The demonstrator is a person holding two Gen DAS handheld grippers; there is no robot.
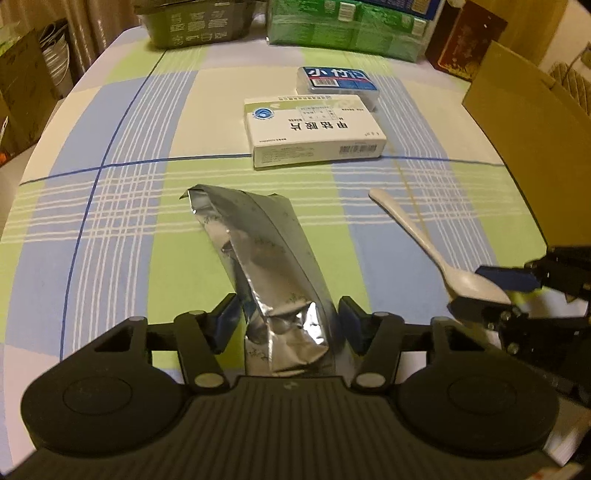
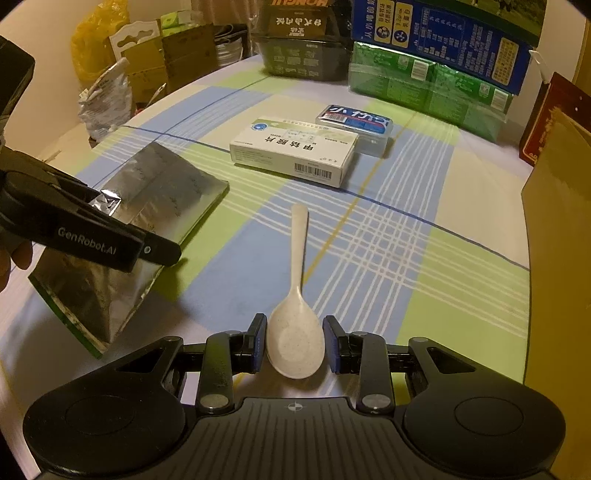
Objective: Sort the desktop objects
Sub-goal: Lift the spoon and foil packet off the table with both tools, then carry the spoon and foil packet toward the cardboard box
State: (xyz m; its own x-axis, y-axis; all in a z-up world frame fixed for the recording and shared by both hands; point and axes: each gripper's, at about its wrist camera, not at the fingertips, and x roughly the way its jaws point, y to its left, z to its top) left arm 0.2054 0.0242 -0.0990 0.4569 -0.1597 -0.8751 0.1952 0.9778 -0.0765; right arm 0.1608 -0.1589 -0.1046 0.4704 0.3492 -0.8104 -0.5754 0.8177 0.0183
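Observation:
A crumpled silver foil pouch (image 1: pixel 258 258) lies on the checked tablecloth, its near end between the pads of my left gripper (image 1: pixel 288 317), which is shut on it. The pouch also shows in the right wrist view (image 2: pixel 147 206) under the left gripper's body (image 2: pixel 85 236). A white speckled spoon (image 2: pixel 295 317) lies with its bowl between the pads of my right gripper (image 2: pixel 295 343); the pads touch the bowl's sides. In the left wrist view the spoon (image 1: pixel 424 243) reaches into the right gripper (image 1: pixel 487 295). A white medicine box (image 1: pixel 314 129) and a blue-labelled clear case (image 1: pixel 338 83) lie further back.
A brown cardboard box (image 1: pixel 532 147) stands at the right edge. Green packs (image 1: pixel 347 29) and a dark container (image 1: pixel 199 22) line the table's far edge, with a blue carton (image 2: pixel 443 33) stacked on top. Bags and cartons (image 2: pixel 110 74) stand beyond the left edge.

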